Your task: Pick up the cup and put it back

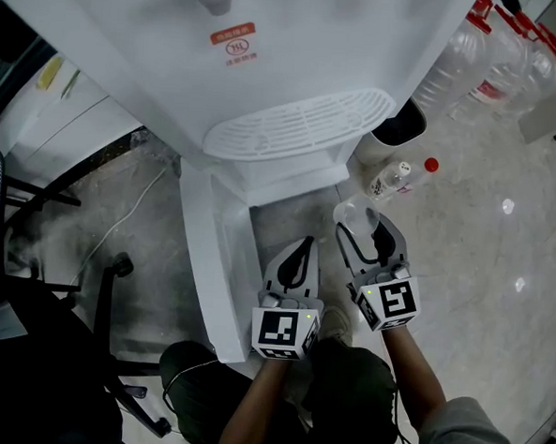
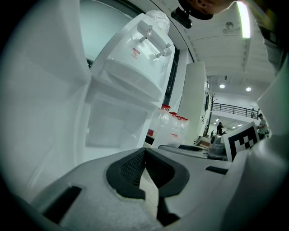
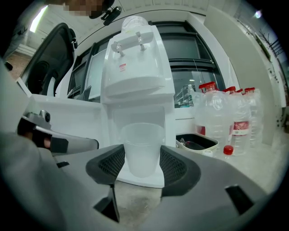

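Note:
A translucent plastic cup (image 3: 142, 151) stands upright between my right gripper's (image 3: 142, 166) dark pads, which press on both of its sides. In the head view the cup (image 1: 352, 214) sits at the tip of the right gripper (image 1: 358, 229), low in front of the white water dispenser (image 1: 269, 66) and right of its base. My left gripper (image 1: 304, 243) hangs beside it to the left, its jaws together with nothing between them. The left gripper view shows its pads (image 2: 135, 169) meeting in a narrow V.
The dispenser's slotted drip tray (image 1: 298, 124) juts out above both grippers. A black bin (image 1: 401, 125) and a small red-capped bottle (image 1: 407, 177) lie on the floor to the right. Large water bottles (image 1: 494, 61) stand beyond them. An office chair (image 1: 32, 248) is at the left.

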`<control>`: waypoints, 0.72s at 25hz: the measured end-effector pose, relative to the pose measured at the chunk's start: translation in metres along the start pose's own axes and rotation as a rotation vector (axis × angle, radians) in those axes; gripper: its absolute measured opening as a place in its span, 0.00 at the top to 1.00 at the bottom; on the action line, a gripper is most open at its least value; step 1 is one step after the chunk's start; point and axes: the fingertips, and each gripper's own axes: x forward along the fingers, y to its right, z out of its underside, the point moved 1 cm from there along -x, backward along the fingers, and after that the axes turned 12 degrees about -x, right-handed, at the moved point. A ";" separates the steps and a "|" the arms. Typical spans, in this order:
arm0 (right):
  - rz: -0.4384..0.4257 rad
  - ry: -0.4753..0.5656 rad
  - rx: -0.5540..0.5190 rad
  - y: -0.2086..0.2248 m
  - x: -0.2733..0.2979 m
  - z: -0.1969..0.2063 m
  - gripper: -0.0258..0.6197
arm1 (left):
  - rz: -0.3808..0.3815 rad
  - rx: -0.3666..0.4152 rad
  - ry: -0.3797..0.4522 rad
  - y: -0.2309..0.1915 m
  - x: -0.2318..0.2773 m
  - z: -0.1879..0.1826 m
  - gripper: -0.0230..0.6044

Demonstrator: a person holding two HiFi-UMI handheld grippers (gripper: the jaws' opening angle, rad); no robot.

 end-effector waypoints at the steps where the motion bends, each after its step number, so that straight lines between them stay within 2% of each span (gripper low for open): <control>1: 0.004 -0.002 -0.008 0.001 -0.004 -0.009 0.58 | 0.005 -0.001 -0.007 0.006 -0.002 -0.003 0.95; 6: -0.010 -0.042 -0.055 0.002 -0.032 -0.055 0.58 | 0.048 0.032 -0.058 0.046 -0.029 -0.026 0.95; 9: -0.022 -0.062 -0.062 0.003 -0.045 -0.089 0.58 | 0.043 -0.012 -0.062 0.066 -0.046 -0.059 0.95; 14: -0.042 -0.073 -0.076 -0.010 -0.071 -0.180 0.58 | 0.015 -0.044 -0.054 0.090 -0.083 -0.141 0.95; 18: -0.050 -0.087 -0.078 -0.019 -0.109 -0.256 0.58 | 0.020 -0.047 -0.039 0.133 -0.124 -0.215 0.95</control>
